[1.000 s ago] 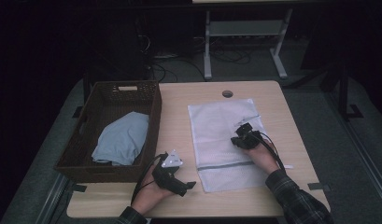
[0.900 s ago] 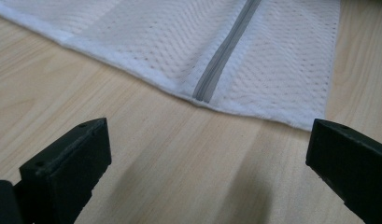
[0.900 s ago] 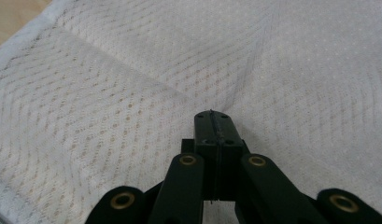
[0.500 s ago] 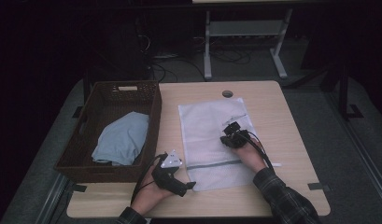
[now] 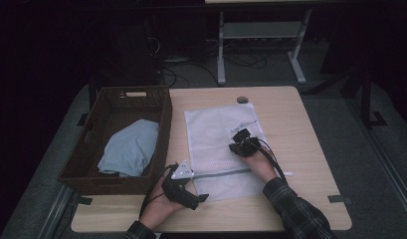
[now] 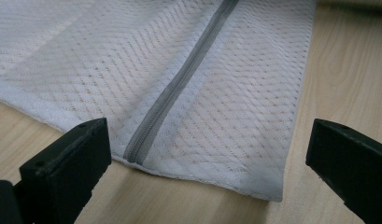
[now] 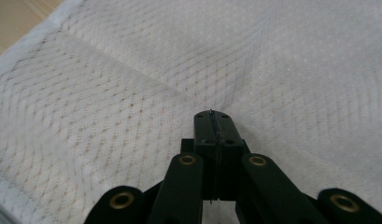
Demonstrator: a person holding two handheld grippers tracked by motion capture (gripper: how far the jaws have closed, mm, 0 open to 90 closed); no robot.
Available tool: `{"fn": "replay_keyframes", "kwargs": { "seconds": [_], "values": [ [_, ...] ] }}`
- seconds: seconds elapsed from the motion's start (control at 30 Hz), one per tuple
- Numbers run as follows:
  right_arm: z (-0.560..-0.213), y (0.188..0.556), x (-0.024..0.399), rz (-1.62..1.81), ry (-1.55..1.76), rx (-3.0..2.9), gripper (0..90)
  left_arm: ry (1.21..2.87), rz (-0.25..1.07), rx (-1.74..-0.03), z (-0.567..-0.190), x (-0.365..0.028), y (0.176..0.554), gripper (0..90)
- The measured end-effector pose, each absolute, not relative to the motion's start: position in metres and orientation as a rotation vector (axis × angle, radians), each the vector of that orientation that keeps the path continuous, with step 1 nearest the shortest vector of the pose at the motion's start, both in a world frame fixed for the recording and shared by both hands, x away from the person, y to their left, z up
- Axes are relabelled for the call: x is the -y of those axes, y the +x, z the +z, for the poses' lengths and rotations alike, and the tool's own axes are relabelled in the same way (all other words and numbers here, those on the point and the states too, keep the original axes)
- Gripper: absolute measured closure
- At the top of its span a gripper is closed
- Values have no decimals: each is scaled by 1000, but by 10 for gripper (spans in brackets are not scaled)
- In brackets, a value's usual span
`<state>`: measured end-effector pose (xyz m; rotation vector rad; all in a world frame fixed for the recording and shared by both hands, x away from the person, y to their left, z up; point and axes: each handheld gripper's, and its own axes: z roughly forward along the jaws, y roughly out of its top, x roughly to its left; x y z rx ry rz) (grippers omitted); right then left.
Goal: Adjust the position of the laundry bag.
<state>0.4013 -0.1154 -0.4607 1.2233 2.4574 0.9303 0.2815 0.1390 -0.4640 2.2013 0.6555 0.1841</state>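
**High view: mesh bag flat on table, basket alongside**

High view showed a brown woven basket (image 5: 116,99) at the table's (image 5: 310,129) left, holding a pale blue cloth (image 5: 127,149). Just right of it lay the white mesh laundry bag (image 5: 216,134), flat, long axis running away from the person, grey zipper (image 5: 226,173) crossing near the close end. Left hand-held gripper (image 5: 198,196) rested at the bag's near left corner, jaws wide apart. Right hand-held gripper (image 5: 242,133) sat on the mesh, jaws together.

A dim lab or workshop set up for recording: a lone wooden table (image 5: 300,129) on grey carpet (image 5: 370,164), cables (image 5: 191,64) trailing on the floor behind, beside a metal stand (image 5: 260,45).
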Motion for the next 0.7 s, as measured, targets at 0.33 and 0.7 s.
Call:
{"fn": "replay_keyframes", "kwargs": {
  "seconds": [0.33,0.7],
  "values": [
    [-450,394,156,975,1119,-2560,527,2213,184,-639,-464,-135,281,0],
    [-433,373,199,1103,1021,-2536,364,2216,198,-639,-463,-135,280,0]
  ]
}}
